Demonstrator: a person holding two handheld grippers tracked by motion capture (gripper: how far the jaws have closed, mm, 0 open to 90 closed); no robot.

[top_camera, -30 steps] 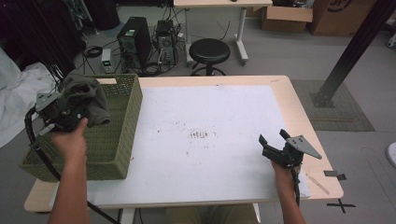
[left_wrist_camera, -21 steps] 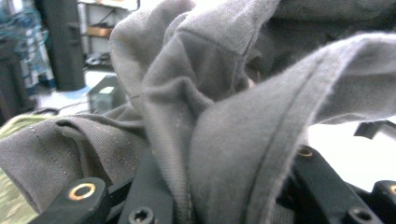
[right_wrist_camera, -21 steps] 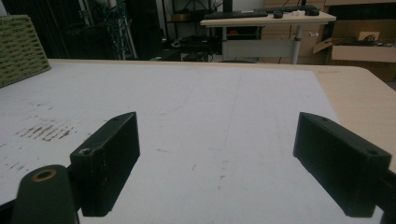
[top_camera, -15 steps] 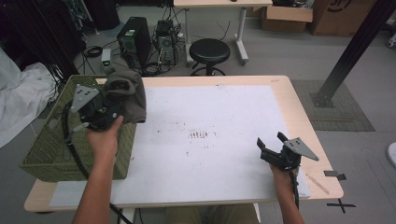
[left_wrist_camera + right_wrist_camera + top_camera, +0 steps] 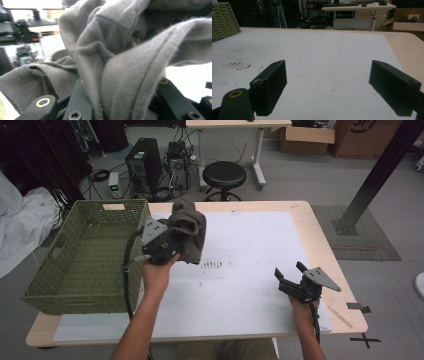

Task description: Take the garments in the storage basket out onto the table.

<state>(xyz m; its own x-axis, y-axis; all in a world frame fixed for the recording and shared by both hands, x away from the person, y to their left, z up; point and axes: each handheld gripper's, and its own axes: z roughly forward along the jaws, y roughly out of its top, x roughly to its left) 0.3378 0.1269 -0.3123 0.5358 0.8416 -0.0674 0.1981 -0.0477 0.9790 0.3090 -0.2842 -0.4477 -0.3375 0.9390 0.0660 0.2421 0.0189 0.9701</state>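
A bunched grey cloth [image 5: 189, 231] hangs in the air just right of the green wicker basket [image 5: 75, 255], over the left part of the white table sheet [image 5: 250, 250]. My left gripper [image 5: 175, 237] is shut on the grey cloth [image 5: 120, 62], whose folds fall over both jaws in the left gripper view. Near the table's front right edge my right gripper [image 5: 290, 276] rests low and open. Its fingers [image 5: 270, 83] stand wide apart above the bare sheet [image 5: 322, 55].
The basket's corner [image 5: 223, 21] lies far left in the right gripper view. Dark smudges [image 5: 215, 265] mark the sheet's middle. Behind the table stand a black stool [image 5: 225, 172], computer towers [image 5: 145, 162] and a desk. A black post [image 5: 375, 175] rises at the right.
My left hand has carried the grey cloth rightward, from over the basket to the sheet beside its right wall. The right gripper has stayed where it was.
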